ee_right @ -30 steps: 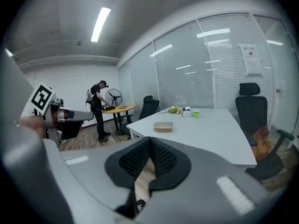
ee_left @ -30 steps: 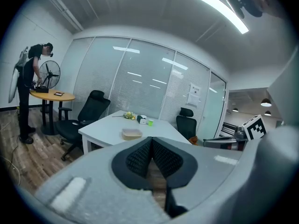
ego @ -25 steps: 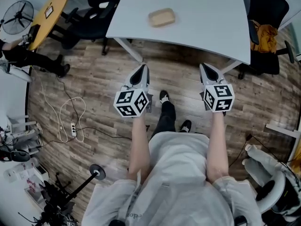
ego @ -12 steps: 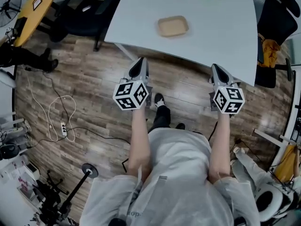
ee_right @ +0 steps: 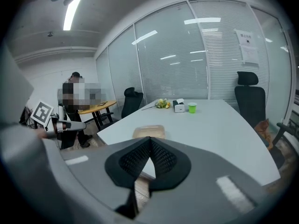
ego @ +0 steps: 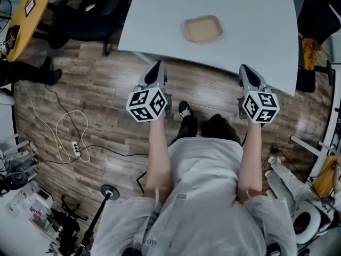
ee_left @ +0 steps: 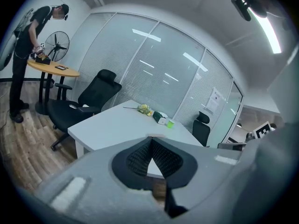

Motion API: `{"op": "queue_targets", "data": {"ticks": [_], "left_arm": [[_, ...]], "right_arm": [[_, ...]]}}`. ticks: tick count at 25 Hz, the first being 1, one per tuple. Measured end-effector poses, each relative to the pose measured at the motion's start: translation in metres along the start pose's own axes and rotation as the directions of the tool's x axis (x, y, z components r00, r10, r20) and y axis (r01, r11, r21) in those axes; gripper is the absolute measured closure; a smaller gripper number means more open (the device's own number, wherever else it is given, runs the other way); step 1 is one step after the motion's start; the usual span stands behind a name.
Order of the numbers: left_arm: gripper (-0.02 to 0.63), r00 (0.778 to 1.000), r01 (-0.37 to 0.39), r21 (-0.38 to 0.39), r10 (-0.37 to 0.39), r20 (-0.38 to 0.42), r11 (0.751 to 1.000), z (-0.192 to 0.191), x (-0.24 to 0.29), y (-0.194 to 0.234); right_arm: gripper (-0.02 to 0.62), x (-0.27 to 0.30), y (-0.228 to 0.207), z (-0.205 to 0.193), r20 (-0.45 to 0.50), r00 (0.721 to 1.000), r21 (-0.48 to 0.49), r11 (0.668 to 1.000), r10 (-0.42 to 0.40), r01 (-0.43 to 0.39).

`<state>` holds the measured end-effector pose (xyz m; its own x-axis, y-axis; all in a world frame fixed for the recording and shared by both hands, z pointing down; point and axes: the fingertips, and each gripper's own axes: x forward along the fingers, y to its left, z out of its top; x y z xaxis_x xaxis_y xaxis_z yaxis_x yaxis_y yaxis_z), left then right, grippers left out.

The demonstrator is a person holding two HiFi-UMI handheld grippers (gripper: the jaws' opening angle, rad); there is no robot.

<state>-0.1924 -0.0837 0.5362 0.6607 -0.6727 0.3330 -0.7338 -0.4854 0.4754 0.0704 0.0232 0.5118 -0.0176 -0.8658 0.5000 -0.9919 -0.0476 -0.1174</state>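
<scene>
Table [ego: 256, 31] w/ 1 tray [ego: 202, 29]; L gripper [ego: 157, 67], R gripper [ego: 246, 69] closed.

table [ego: 160, 15] edge ahead, tray [ego: 202, 29] beyond, chairs [ego: 80, 20] flanking

Two tongs [ego: 156, 65] [ego: 245, 69], apparently one tray [ego: 202, 29]

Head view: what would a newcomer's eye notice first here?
Two grippers with marker cubes, the left gripper and the right gripper, both shut and empty, are held side by side at the near edge of the white table. A tan tray lies near its middle.
</scene>
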Motion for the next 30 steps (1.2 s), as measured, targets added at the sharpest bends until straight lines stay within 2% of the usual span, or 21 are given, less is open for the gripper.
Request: {"op": "queue_targets", "data": {"ticks": [9,13,20,30], "left_arm": [[0.609,0.999,-0.001,0.023,0.002,-0.045,1.0,0.003,0.017,0.011],[0.608,0.999,-0.014,0.027,0.015,-0.049,1.0,0.009,0.032,0.015],[0.607,0.997,-0.016,0.097,0.024,-0.074,0.995,0.031,0.079,0.005],[0.606,0.983,-0.072,0.102,0.088,-0.163,0.992,0.001,0.152,-0.002]], "right_arm": [[0.592,0.028,-0.006,0.009,0.001,1.0,0.034,0.999,0.001,-0.002],[0.592,0.051,-0.007,0.019,-0.014,1.0,0.015,1.0,0.027,-0.026],[0.592,0.099,-0.018,0.036,-0.044,0.995,0.024,0.996,0.085,-0.084],[0.592,0.169,-0.054,0.019,-0.159,0.972,0.062,0.985,0.171,-0.163]]}}
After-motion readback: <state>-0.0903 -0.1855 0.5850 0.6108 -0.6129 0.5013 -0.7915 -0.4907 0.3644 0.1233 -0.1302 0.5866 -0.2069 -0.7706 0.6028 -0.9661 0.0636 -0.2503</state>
